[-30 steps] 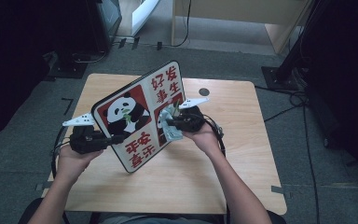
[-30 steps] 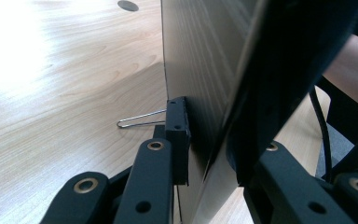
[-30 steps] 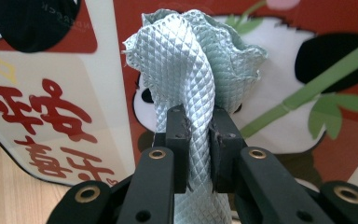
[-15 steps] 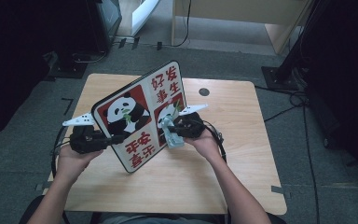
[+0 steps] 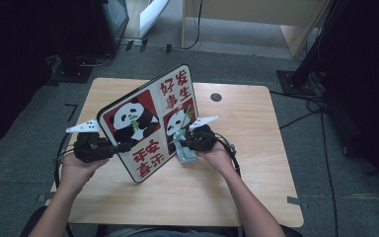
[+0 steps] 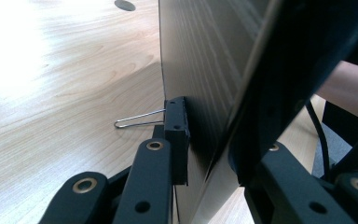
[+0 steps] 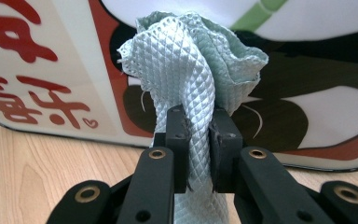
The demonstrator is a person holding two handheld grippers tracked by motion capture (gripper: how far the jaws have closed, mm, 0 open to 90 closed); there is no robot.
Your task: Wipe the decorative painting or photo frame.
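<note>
A framed picture board [image 5: 148,121] with pandas and red characters stands tilted on its lower edge on the wooden table [image 5: 261,148]. My left gripper [image 5: 123,146] is shut on the board's left edge. In the left gripper view its jaws [image 6: 209,163] clamp the board's brown back [image 6: 205,60] beside a black hanger clip [image 6: 177,126]. My right gripper [image 5: 180,144] is shut on a bunched pale blue-green cloth [image 5: 184,152]. The cloth [image 7: 191,60] presses against the board's glossy front [image 7: 42,84] near its lower right panda, held between the right jaws [image 7: 198,135].
A round cable hole [image 5: 216,97] lies in the table's far side behind the board. Bare tabletop extends to the right and toward the person. Cables run over the grey floor [image 5: 321,113] at the right. Dark furniture stands at the back left.
My right gripper has slid the cloth a little down the board's front, toward the person. The left gripper and the board have stayed in place.
</note>
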